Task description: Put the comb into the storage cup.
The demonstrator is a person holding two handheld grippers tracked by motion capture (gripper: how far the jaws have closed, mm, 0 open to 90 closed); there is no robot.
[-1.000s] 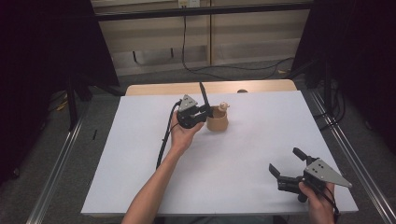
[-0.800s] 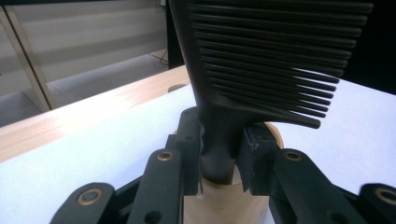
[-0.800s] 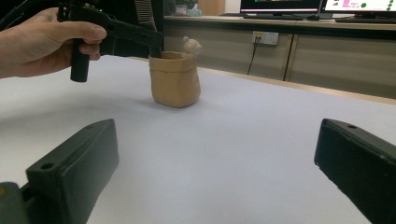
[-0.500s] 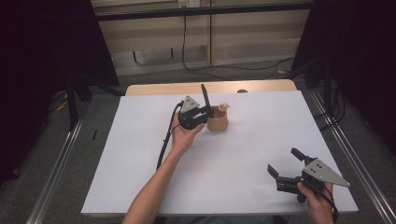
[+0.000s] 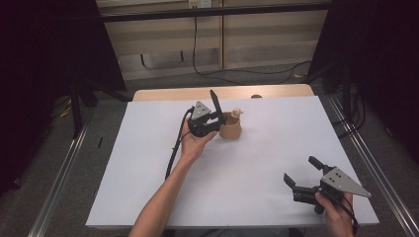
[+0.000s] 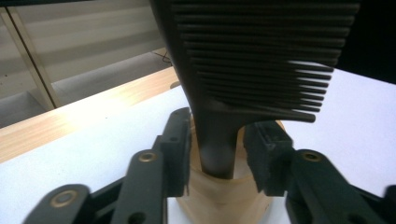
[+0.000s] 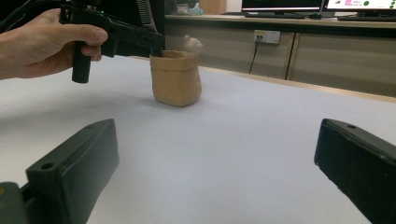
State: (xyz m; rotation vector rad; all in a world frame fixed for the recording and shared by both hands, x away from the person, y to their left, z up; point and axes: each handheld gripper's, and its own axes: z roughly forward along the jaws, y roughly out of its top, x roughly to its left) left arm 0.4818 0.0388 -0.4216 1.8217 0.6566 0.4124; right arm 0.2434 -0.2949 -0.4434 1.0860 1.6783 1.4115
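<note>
With jaws just eased apart, left gripper (image 6: 219,161) released around black plastic comb (image 6: 252,70), standing handle-down in tan ceramic pot (image 5: 230,127) at table's (image 5: 148,148) far centre; placing apparently done. Right gripper (image 5: 302,174) idle, gaping, near right.

No legible text anywhere (monitor (image 7: 280,4) screens too blurred).

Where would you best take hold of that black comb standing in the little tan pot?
Probably by its narrow handle neck, just above the rim of the tan pot, coming from above and the side. The comb stands upright, handle down in the pot, and the neck is slim and smooth while the toothed head is wide. The left gripper sits there, fingers slightly apart.
</note>
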